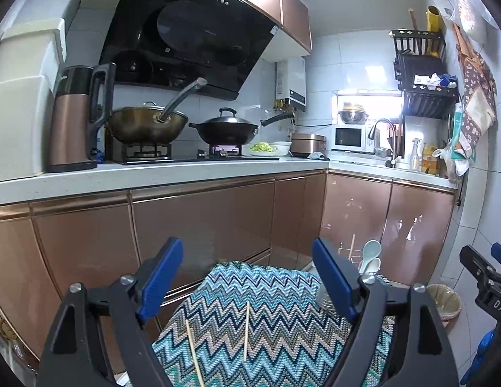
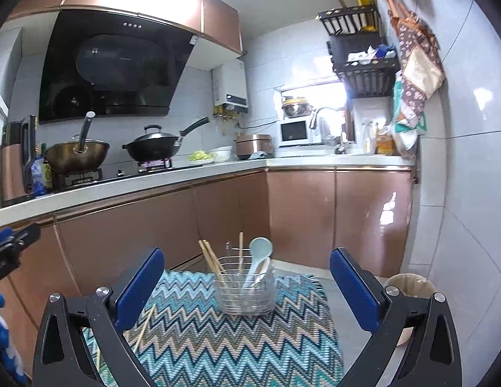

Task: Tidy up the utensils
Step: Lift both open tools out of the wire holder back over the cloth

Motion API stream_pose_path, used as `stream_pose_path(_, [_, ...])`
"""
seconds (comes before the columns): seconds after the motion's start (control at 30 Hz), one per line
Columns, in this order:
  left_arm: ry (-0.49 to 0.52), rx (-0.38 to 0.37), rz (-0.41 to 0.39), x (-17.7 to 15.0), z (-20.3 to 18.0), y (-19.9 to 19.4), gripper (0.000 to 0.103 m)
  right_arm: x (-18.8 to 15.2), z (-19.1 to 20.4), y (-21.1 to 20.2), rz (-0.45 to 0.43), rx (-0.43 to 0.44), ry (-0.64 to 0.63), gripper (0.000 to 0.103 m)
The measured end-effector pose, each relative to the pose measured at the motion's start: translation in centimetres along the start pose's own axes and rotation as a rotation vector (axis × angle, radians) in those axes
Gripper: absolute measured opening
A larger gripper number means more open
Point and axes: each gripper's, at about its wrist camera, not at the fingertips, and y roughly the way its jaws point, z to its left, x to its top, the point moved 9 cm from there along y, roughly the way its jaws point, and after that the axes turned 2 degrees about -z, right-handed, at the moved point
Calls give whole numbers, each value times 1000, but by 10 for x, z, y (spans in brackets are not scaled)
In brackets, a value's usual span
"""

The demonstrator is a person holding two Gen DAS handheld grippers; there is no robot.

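A wire utensil holder (image 2: 245, 290) stands on a zigzag-patterned cloth (image 2: 218, 338). It holds pale blue spoons (image 2: 260, 251) and several wooden chopsticks (image 2: 210, 256). Two loose chopsticks (image 1: 247, 332) lie on the cloth (image 1: 266, 322) between my left gripper's fingers; they also show in the right wrist view (image 2: 144, 329). The holder with its spoons (image 1: 370, 254) peeks out behind the left gripper's right finger. My left gripper (image 1: 250, 277) is open and empty above the chopsticks. My right gripper (image 2: 247, 287) is open and empty, with the holder ahead between its fingers.
A kitchen counter (image 1: 153, 174) with brown cabinets runs behind, bearing a kettle (image 1: 76, 119), two woks (image 1: 147, 122) on a stove and a microwave (image 1: 350, 138). A lined waste bin (image 2: 408, 290) stands on the floor at right. The right gripper shows at the left view's right edge (image 1: 486, 277).
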Motion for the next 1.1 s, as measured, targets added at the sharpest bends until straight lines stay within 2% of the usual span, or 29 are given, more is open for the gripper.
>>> stream_pose_path(0.17, [-4,34,-20,1,12,-13,82,0,2,-7,-25,-32,-17,103])
stream_pose_path(0.43, [-18,70,-59,9,27,-25,82,2,9,-16,-35,15,-6,103])
stream_pose_path(0.8, [-40,120,-103,9,44,-28,82,6,8,-22,-96,-2,5,103])
stream_pose_path(0.93, [-47,110,-79,3,46,-20,82,2,11,-15,-80,-4,1,103])
stream_pose_path(1.1, [-41,95,-20,-9,46,-8,83,-10,12,-3,-17,-41,-20,103])
